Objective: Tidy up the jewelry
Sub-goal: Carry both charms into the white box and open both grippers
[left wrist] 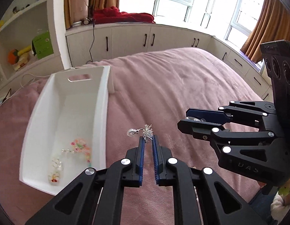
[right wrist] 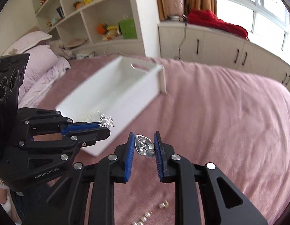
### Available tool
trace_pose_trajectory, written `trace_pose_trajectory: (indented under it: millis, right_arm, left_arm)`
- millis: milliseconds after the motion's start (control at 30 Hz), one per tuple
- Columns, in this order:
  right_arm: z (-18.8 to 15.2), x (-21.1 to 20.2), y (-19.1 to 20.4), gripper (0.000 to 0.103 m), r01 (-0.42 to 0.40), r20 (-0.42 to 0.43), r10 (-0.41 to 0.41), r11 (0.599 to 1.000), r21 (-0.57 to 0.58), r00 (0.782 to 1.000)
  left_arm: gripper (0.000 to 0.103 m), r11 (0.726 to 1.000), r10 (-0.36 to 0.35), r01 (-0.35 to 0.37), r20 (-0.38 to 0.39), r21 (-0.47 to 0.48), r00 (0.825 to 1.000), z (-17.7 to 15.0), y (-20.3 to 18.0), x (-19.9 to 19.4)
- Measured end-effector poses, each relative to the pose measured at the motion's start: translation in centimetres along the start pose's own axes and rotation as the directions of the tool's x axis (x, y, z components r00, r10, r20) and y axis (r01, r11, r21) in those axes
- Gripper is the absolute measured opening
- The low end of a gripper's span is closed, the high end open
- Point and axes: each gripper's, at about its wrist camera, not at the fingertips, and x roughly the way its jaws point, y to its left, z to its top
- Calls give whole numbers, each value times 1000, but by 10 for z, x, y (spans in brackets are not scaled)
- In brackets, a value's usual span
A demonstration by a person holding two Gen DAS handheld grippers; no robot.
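Observation:
My left gripper (left wrist: 148, 137) is shut on a spiky silver earring (left wrist: 148, 132) with a clear ear pad (left wrist: 131, 132), held above the pink bed just right of the white bin (left wrist: 105, 101). It also shows in the right wrist view (right wrist: 106, 122). My right gripper (right wrist: 144, 144) is shut on a clear teardrop crystal earring (right wrist: 145, 146); in the left wrist view it (left wrist: 184, 119) hovers to the right. The bin holds colourful bead jewelry (left wrist: 80, 147) and a small bagged piece (left wrist: 55, 172).
A pearl strand (right wrist: 145, 218) and a small gold piece (right wrist: 163, 204) lie on the pink bedspread (right wrist: 219, 112) near my right gripper. White shelves (left wrist: 23, 37), cabinets under the window (left wrist: 145, 39), and pillows (right wrist: 40, 60) surround the bed.

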Motion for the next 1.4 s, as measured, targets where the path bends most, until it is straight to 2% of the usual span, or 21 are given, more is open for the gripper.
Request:
trace_pose_trajectory:
  millis: [200,267,367,567,833,1233,1267,1367,1400]
  right_arm:
    - [48,0,43,21,-48,57,52,997,-67,997]
    - [63,8,57,21,-72,61,77,994,-84,995]
    - [79,25,77,21,-94,50,100,989,-110,994]
    - [91,74,101,21,-118,-15,117,988,-102,993]
    - [74,128,96,21,-111,-98,108,994,-23,989]
    - [68,147,89,24,-97,-133,95,995,-7,987]
    - [69,145,89,26,-96,-128,94,995,-5,987]
    - [72,134,89,47,-103,-99,101,995,-9,990]
    - [73,130,88,53,-107,-89,105,994,-13,990]
  left_arm:
    - [13,994,53,-45,83,-96,995,13,58,-51]
    - [13,989,104,-94,87,-116,991,12,79,-59]
    - [14,977,148,-135,68,-165,987,6,109,-64]
    - [14,962,171,-170,-13,-213,985,-10,155,-47]
    - [14,958,148,-168,-101,-232,984,-31,170,-2]
    - [15,958,156,-188,-154,-216,976,-34,168,22]
    - [17,957,160,-191,-156,-216,975,-34,167,22]
    - [26,957,173,-202,-152,-209,973,-32,164,19]
    - [32,957,176,-205,-150,-206,973,-30,163,17]
